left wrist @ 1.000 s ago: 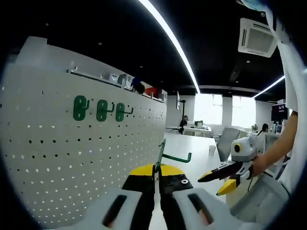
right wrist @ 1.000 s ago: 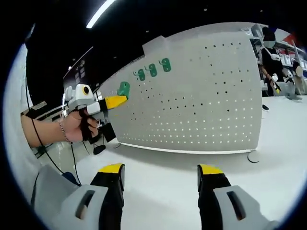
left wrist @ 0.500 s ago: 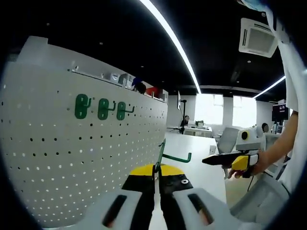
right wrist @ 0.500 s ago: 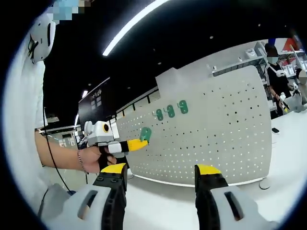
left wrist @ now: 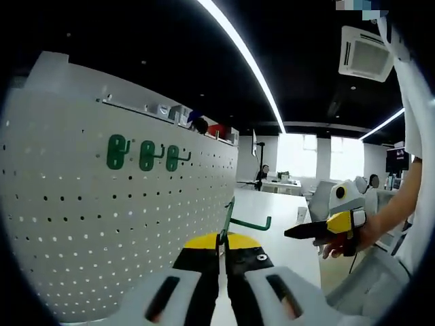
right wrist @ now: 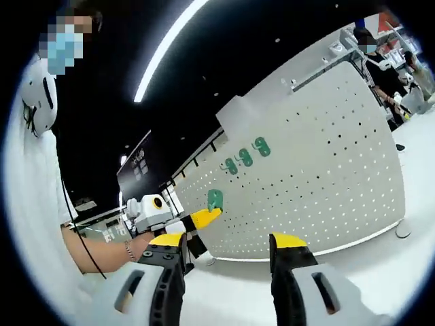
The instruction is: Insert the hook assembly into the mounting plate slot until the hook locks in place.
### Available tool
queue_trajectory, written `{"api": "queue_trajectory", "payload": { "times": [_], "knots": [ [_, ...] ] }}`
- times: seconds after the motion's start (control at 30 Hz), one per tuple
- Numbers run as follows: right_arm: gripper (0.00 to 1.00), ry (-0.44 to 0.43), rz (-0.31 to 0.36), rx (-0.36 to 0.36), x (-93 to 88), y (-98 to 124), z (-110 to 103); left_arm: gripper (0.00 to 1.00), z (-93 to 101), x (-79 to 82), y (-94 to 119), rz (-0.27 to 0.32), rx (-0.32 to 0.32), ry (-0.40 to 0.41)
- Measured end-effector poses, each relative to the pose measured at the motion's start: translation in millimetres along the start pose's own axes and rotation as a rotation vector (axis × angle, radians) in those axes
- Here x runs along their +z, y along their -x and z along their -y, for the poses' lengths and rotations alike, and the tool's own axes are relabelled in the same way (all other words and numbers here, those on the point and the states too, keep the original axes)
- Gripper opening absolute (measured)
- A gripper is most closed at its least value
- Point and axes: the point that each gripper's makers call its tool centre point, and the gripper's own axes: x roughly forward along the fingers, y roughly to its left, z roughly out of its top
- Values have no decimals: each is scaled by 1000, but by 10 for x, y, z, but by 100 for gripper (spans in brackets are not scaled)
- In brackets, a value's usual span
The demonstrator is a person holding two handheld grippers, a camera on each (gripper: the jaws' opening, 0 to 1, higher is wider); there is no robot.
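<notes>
You are clamping the green hook [left wrist: 234,221] in the left gripper [left wrist: 221,255] beside the pegboard [left wrist: 81,224], not yet inserting; right gripper [right wrist: 228,248] jaws are standing apart, empty.

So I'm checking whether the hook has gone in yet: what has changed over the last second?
Little. The right gripper moved: its jaws, spread a second ago, look closed in the left gripper view, and it has tilted, camera moving with it. The left gripper stays shut on the green hook, short of the pegboard. The three mounted hooks are unchanged.
</notes>
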Motion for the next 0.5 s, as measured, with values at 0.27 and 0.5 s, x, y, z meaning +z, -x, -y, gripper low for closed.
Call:
{"api": "queue_trajectory", "payload": {
  "times": [0.27,0.5],
  "knots": [
    [43,-3,15,23,33,-136,-70,1,10,10,10,5,1,-1],
    [41,-14,32,43,77,-269,-125,1,30,6,17,5,3,1]
  ]
}}
